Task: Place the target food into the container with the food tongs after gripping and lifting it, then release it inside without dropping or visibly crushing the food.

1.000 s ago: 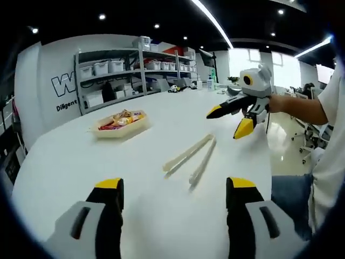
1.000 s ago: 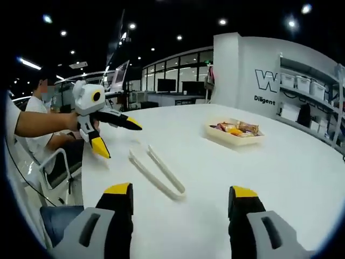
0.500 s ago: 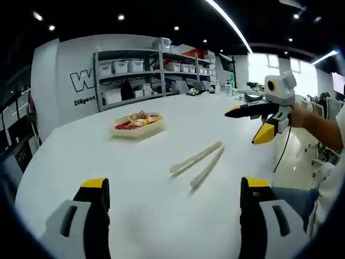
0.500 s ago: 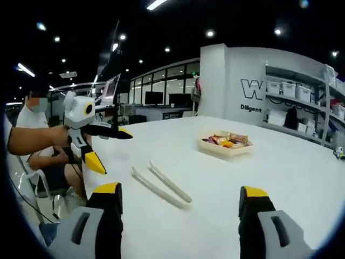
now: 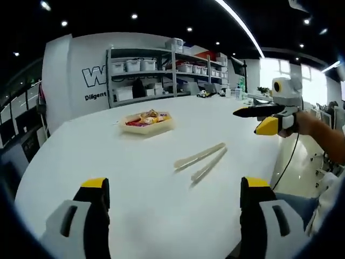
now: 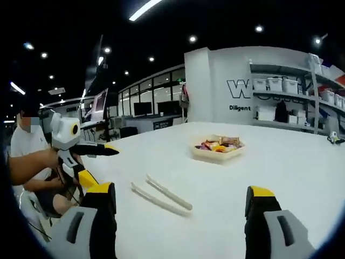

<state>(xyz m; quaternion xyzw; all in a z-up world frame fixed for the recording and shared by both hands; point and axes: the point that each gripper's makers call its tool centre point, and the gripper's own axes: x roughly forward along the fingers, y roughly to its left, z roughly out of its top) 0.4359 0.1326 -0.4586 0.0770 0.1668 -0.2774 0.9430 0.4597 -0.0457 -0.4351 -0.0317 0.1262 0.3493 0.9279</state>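
Observation:
Pale food tongs [image 5: 200, 158] [image 6: 160, 195] lie flat on the white round table [image 5: 108, 162], their two arms slightly apart. A shallow cream container [image 5: 146, 122] [image 6: 217, 148] holding several wrapped snacks sits farther off on the table. My left gripper [image 5: 176, 190] is open, low over the table's near side, short of the tongs. My right gripper [image 6: 181, 197] is open too, with the tongs lying just beyond its jaws. In the left gripper view the right gripper [image 5: 269, 115] shows at the right, held by a hand. In the right gripper view the left gripper [image 6: 75, 150] shows at the left.
The table's curved edge [image 5: 272, 162] drops off at the right in the left gripper view, beside the person's arm [image 5: 323, 135]. Shelving with bins [image 5: 156, 70] and a white wall stand behind the table. A seated person [image 6: 32, 162] is at the left in the right gripper view.
Both cameras have lowered and drawn back a little, so the tongs and container sit farther off. Both grippers stay open; the tongs and container lie where they were.

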